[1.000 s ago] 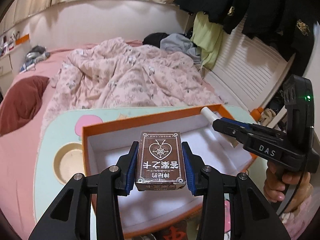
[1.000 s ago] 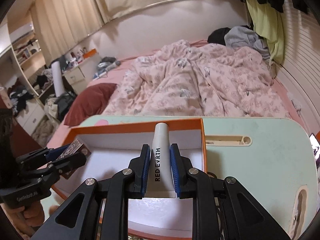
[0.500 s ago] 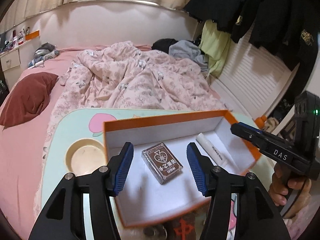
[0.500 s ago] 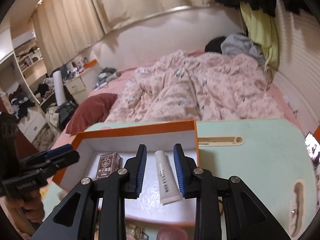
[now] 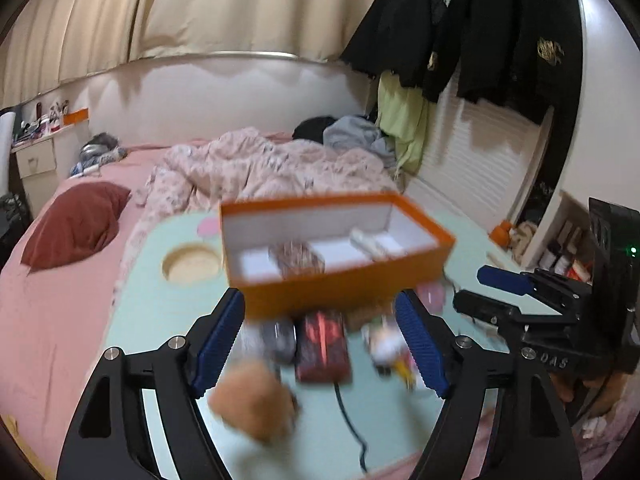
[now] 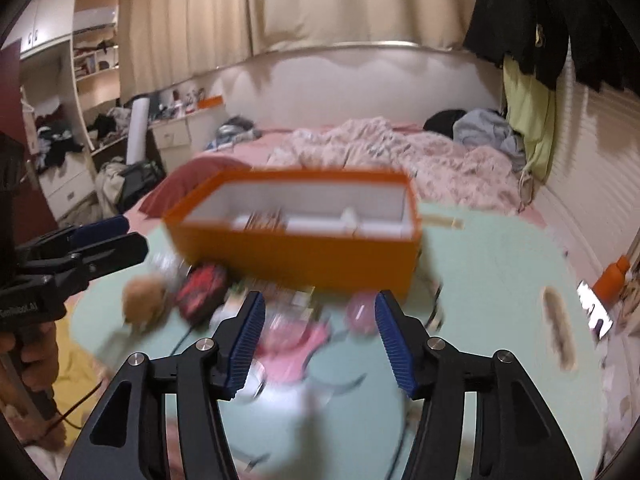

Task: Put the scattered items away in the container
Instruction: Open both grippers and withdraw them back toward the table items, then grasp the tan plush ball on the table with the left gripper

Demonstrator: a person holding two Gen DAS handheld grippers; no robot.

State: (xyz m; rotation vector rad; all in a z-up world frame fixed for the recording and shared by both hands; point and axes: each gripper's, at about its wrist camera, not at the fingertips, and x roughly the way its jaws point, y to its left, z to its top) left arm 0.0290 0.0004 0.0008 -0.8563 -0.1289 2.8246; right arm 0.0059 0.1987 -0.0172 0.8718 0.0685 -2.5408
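The orange box [image 5: 344, 292] sat on the mint-green bench [image 5: 160, 320], with a dark card pack [image 5: 298, 258] and a white tube [image 5: 370, 242] lying inside it, apart from each other. Just in front of the box was a blurry scatter: a fuzzy brown ball [image 5: 254, 404], a red-and-black pack [image 5: 322, 344] and some pinkish bits too smeared to identify. Both the left hand-held gripper [image 5: 320, 344] and the right hand-held gripper [image 6: 318, 342] hung over that clutter, jaws opening and empty.
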